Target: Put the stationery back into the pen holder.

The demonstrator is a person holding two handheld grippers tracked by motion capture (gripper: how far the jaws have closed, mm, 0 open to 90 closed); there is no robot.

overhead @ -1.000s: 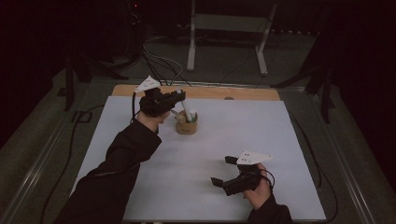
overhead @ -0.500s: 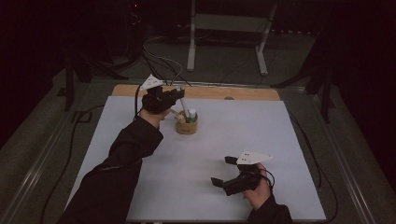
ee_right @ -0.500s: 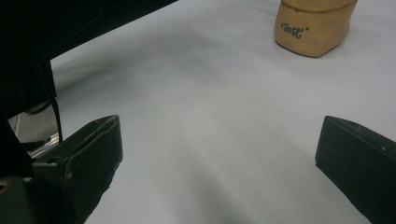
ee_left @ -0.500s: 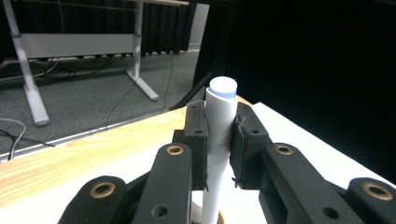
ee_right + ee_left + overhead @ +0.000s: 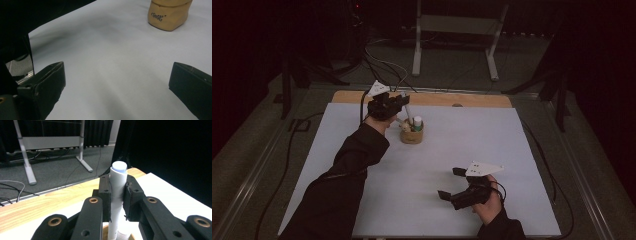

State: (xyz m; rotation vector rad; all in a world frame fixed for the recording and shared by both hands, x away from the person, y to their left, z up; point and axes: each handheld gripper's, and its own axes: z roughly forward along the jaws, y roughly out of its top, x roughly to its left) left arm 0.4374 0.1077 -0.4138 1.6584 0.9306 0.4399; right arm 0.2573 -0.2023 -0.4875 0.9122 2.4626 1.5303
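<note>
A tan holder [image 5: 412, 135] stands on the white table [image 5: 362, 200] near its far edge, with a green-capped marker [image 5: 417, 121] and other pens in it. My left gripper [image 5: 404, 102] hovers just above and left of the holder, shut on a white pen [image 5: 117, 192] with a pale blue cap. The pen points down into the holder [image 5: 106, 233]. Near the front right, my right gripper [image 5: 451, 184] rests low over the table, jaws open and nothing between them. In the right gripper view the holder [image 5: 170, 15] sits far ahead of the open gripper [image 5: 117, 82].
A wooden strip [image 5: 472, 100] runs along the table's far edge. Beyond it stands a metal stand [image 5: 452, 30] on the floor, with cables [image 5: 382, 65] trailing there. A dark sleeve [image 5: 342, 180] lies across the left half of the table.
My left gripper has moved back and down toward the holder with the pen, which now reaches into it. The right gripper has stayed put.
</note>
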